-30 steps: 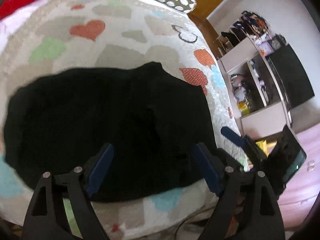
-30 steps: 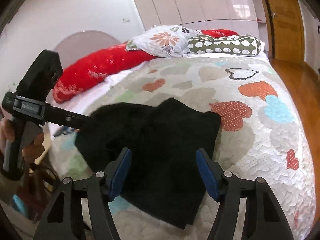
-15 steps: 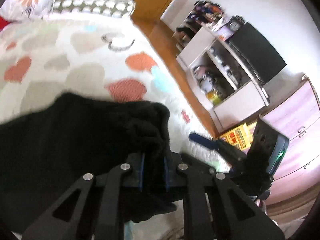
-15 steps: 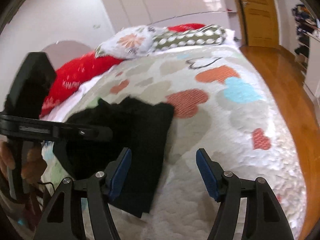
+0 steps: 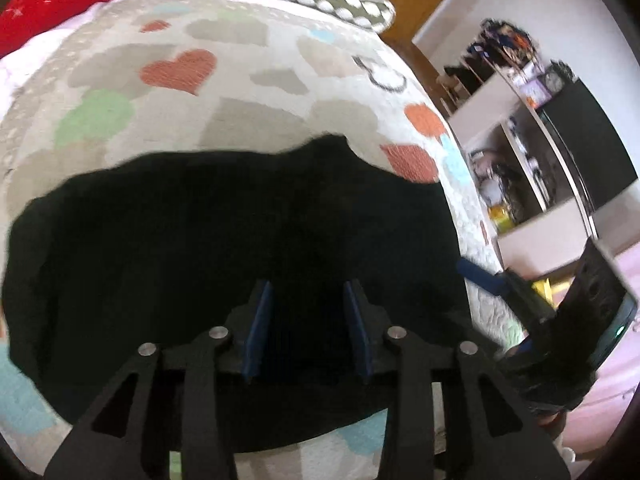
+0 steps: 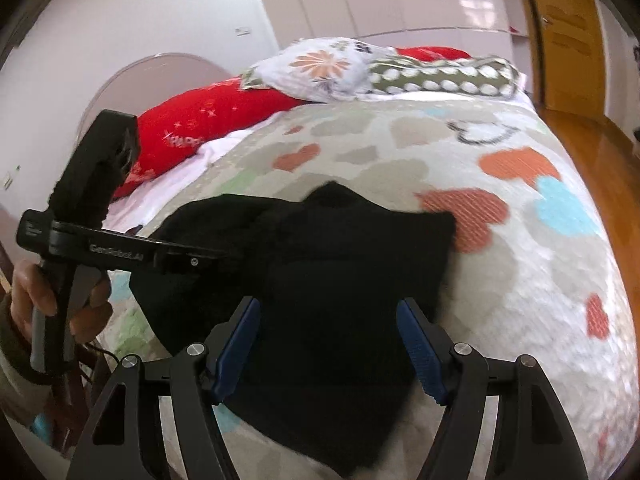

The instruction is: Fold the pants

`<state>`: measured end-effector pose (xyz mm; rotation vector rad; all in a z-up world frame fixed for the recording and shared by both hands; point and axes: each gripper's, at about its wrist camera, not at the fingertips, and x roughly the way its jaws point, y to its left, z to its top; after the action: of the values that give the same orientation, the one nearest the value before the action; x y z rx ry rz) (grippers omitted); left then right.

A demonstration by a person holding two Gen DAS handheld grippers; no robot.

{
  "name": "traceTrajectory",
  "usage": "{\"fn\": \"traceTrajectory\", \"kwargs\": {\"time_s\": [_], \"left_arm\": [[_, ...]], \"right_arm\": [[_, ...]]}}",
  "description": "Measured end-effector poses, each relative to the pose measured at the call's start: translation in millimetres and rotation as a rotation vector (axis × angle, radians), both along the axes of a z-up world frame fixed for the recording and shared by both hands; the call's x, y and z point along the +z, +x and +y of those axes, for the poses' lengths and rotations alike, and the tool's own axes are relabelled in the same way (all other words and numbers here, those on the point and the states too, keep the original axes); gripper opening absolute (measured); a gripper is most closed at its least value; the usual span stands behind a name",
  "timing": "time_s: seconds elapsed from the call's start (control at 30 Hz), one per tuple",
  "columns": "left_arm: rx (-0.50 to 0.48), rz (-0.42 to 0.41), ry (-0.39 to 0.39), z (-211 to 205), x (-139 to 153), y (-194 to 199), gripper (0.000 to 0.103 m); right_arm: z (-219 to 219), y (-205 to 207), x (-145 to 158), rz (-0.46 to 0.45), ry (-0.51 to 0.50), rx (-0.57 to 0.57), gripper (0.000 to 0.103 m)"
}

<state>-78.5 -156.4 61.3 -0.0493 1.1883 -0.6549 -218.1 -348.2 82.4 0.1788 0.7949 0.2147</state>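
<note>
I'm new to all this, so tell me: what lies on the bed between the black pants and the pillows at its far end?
Only bare heart-patterned quilt. The right wrist view shows it running unbroken from the black pants to the pillows.

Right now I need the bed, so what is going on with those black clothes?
A person is folding black pants on the heart-print quilt, with tongs in each hand. The pants lie in a partly folded heap near the bed's foot edge. The left tongs are opening over the cloth, pinching nothing that I can see. The right tongs hang open above the near fold. The folding looks unfinished.
</note>
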Motion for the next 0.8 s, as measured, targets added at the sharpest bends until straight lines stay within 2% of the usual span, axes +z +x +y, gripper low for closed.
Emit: {"fn": "traceTrajectory", "kwargs": {"time_s": [0.07, 0.13, 0.2, 0.23, 0.3, 0.4, 0.5, 0.57, 0.6, 0.63, 0.67, 0.8], "left_arm": [[0.017, -0.033, 0.015, 0, 7, -2, 0.04], [0.016, -0.048, 0.02, -2, 12, -4, 0.043], [0.008, -0.063, 0.014, -8, 15, -6, 0.053], [0.003, -0.08, 0.009, -11, 17, -8, 0.055], [-0.012, -0.106, 0.001, -18, 21, -15, 0.059], [-0.044, -0.115, -0.016, -31, 19, -23, 0.063], [-0.048, -0.119, 0.038, -47, 3, -25, 0.063], [-0.024, -0.14, 0.095, -51, -8, -26, 0.063], [-0.008, -0.143, 0.124, -50, -14, -24, 0.063], [0.007, -0.136, 0.137, -48, -21, -22, 0.063], [0.016, -0.127, 0.13, -45, -26, -20, 0.063], [0.034, -0.144, 0.099, -40, -34, -20, 0.071]], "right_arm": [[14, 6, -9, 0.01, -0.023, 0.036, 0.071], [32, 11, -25, 0.063, -0.101, 0.049, 0.069], [47, 6, -27, 0.06, -0.185, 0.079, 0.068], [48, 2, -25, 0.054, -0.196, 0.086, 0.068], [34, -3, -15, 0.059, -0.143, 0.079, 0.068], [2, -7, 3, 0.022, -0.083, -0.013, 0.07], [-29, 2, 11, 0.006, -0.073, -0.118, 0.07], [-38, 13, 9, 0.003, -0.033, -0.117, 0.068], [-38, 20, 6, 0.014, -0.031, -0.107, 0.056], [-36, 26, 3, 0.029, -0.047, -0.099, 0.034], [-31, 35, -3, 0.046, -0.083, -0.095, 0.025], [-27, 58, -29, 0.103, -0.129, -0.089, 0.02]]}}
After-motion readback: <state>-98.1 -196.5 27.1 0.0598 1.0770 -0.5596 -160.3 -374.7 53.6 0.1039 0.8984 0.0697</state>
